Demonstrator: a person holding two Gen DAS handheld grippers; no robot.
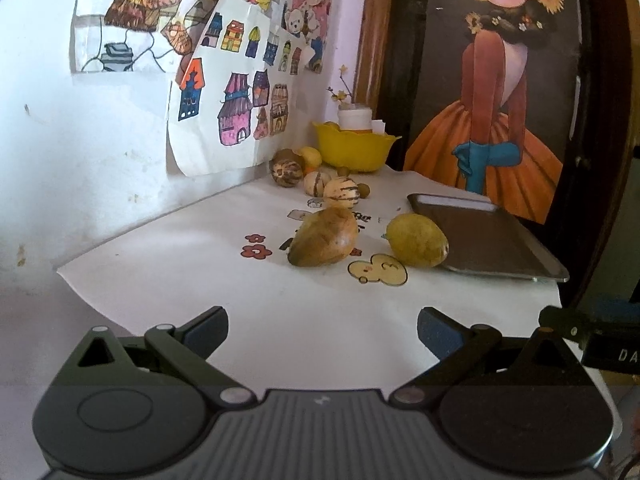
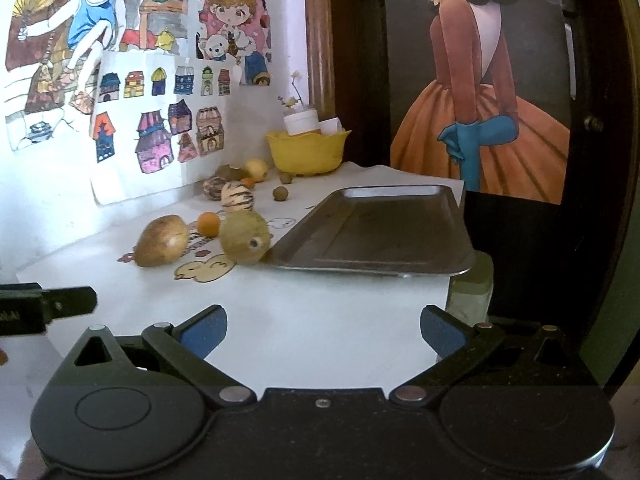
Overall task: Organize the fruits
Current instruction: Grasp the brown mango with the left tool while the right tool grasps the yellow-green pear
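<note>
Brown-yellow mango [image 1: 323, 237], green-yellow fruit [image 1: 417, 240] beside metal tray [image 1: 504, 252]

Your two wrist views sit low at the desk's [image 1: 200, 280] near edge, facing its back corner; both share the tray [image 2: 400, 232].

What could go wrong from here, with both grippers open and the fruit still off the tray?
1. The yellow-green fruit sits right against the metal tray rim; fingers closing around it may catch the rim and shift the tray.
2. The tray's near corner seems to overhang the table edge, so a push could tip it.
3. The round fruits, like the small orange, may roll if nudged.
</note>
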